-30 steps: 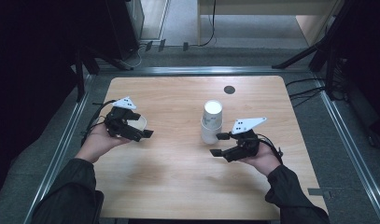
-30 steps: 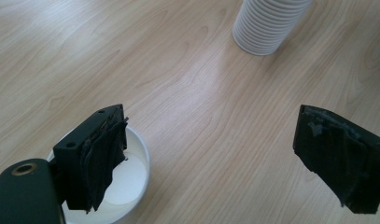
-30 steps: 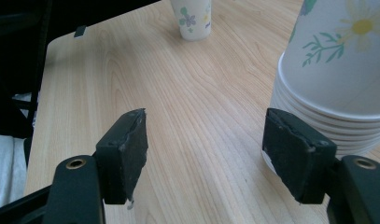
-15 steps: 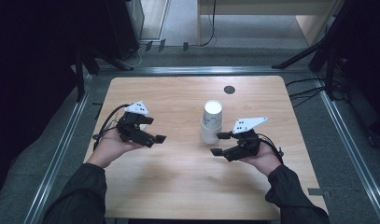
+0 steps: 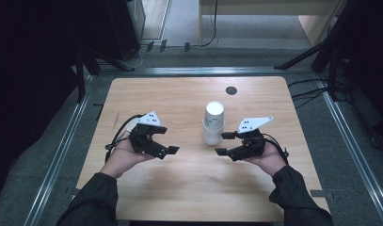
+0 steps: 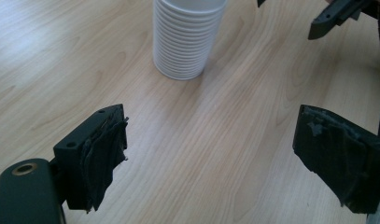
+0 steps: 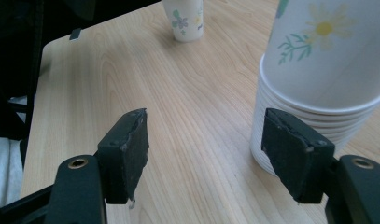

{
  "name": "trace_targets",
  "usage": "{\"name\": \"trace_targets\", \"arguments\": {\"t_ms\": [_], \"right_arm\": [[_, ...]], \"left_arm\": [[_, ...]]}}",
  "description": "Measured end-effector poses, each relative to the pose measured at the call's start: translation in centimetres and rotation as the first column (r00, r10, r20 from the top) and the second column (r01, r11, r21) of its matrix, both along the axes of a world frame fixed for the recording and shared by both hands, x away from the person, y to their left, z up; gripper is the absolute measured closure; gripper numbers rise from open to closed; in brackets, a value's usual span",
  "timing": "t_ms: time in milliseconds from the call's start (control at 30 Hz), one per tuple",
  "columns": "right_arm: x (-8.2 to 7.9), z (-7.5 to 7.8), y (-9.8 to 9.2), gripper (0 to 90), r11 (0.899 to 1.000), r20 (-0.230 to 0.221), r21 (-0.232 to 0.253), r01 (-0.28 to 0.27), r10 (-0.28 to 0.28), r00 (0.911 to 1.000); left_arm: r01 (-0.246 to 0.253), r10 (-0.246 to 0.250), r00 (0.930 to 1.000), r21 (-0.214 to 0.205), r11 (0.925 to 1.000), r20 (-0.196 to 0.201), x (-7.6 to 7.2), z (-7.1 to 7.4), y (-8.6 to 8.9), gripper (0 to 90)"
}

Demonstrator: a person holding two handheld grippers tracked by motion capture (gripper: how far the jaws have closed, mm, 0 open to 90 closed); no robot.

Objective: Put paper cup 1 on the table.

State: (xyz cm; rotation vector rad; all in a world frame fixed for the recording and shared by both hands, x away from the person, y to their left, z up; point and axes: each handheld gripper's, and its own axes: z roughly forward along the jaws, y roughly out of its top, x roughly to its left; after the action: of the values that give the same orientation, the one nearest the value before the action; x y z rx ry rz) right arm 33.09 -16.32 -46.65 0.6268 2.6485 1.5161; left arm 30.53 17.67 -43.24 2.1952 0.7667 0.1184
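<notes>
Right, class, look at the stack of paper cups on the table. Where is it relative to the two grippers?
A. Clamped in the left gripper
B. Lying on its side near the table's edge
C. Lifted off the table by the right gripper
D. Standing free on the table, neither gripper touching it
D: the stack of paper cups stands upright on the table, with the left gripper and the right gripper open and apart from it.

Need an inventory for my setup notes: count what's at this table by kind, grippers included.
Stack of paper cups: 1
Single paper cup: 1
Grippers: 2, the left gripper and the right gripper; the right's jaws have just been closing with nothing between them
Black round disc: 1
Total: 5
</notes>
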Motion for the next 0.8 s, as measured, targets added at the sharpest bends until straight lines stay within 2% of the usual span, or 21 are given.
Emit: {"name": "trace_targets", "arguments": {"t_ms": [200, 400, 600, 667, 800], "right_arm": [[0.2, 0.3, -0.6, 31.4, 1.0, 0.001, 0.008, 0.014, -0.014, 0.9999], [0.5, 0.5, -1.4, 30.9, 0.999, 0.009, -0.021, 0.04, -0.04, 0.9992], [0.9, 0.5, -2.1, 30.8, 0.998, 0.002, -0.023, 0.053, -0.053, 0.9986], [1.2, 0.6, -2.2, 32.5, 0.998, -0.005, -0.031, 0.062, -0.063, 0.998], [1.7, 0.8, -2.5, 32.7, 0.997, -0.008, -0.042, 0.071, -0.071, 0.9974]], "left_arm": [[0.006, -0.007, 0.9998, -0.011, 0.9999, -0.016, -0.3, -0.9, -0.3, 11.6], [0.018, -0.018, 0.9998, -0.011, 0.9998, -0.006, -0.9, -1.6, -0.8, 12.0], [0.034, -0.034, 0.9992, -0.023, 0.9992, -0.019, -1.7, -2.3, -1.1, 12.0], [0.046, -0.046, 0.9989, -0.014, 0.9988, -0.005, -2.0, -2.3, -1.2, 12.0], [0.056, -0.056, 0.9984, -0.032, 0.9979, -0.007, -2.1, -2.5, -1.3, 12.2]]}}
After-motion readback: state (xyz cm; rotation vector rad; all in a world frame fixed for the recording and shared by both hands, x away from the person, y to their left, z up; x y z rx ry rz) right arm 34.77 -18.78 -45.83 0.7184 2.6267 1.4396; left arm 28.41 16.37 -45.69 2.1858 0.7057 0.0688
